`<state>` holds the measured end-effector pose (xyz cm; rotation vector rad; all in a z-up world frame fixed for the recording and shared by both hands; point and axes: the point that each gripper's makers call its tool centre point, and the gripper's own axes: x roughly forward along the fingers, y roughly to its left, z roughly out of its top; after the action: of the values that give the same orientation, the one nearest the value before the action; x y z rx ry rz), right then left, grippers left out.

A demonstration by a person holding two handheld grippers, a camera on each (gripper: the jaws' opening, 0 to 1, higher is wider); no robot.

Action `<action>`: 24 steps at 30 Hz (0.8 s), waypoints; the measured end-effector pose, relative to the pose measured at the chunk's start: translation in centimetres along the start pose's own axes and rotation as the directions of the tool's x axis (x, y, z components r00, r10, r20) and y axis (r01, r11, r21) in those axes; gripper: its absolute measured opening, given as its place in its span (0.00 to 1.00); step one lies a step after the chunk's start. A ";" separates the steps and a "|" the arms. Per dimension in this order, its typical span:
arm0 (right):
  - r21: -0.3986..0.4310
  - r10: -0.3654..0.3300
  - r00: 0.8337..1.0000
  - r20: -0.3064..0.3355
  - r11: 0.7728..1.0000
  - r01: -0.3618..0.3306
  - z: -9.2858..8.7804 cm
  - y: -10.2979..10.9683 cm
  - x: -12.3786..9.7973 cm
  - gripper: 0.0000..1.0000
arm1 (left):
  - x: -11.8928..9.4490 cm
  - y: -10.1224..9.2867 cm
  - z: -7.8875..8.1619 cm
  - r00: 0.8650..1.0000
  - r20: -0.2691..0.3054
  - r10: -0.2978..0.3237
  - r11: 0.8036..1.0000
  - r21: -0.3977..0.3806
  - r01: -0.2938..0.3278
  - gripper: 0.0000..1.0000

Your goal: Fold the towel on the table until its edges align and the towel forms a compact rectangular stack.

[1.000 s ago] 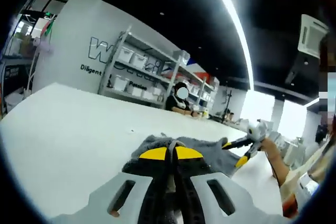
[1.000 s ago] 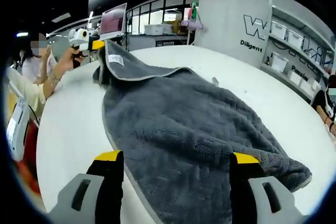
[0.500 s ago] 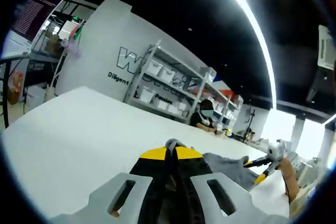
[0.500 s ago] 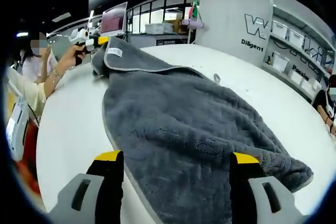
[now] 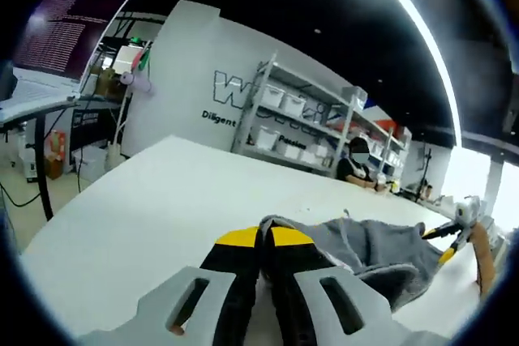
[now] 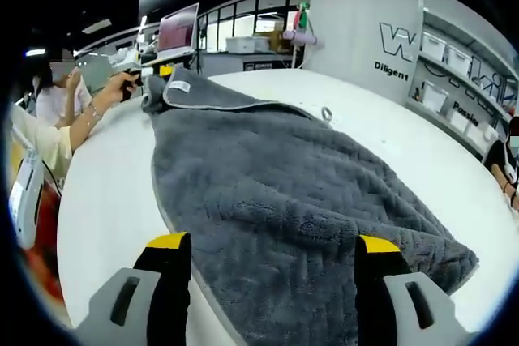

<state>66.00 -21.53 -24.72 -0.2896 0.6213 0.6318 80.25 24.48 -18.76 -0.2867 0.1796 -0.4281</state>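
Jaws of left gripper pinched tight on a corner of the grey towel, right gripper jaws spread wide over the near towel edge gripping nothing, towel lying rumpled across the white table

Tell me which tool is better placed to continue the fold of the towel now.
Left. The left tool is shut on a corner of the grey towel, ready to carry it over. The right tool is open above the towel, holding nothing.
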 end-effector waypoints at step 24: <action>0.000 -0.004 1.000 -0.011 1.000 0.004 -0.3 0.4 0.2 0.85 | -0.5 5.9 -2.7 0.969 -0.124 0.213 0.966 0.179 -0.189 0.03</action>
<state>65.75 -21.29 -25.06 -0.2941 0.6308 0.6271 81.40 29.24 -23.13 -0.0722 0.3084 -0.2594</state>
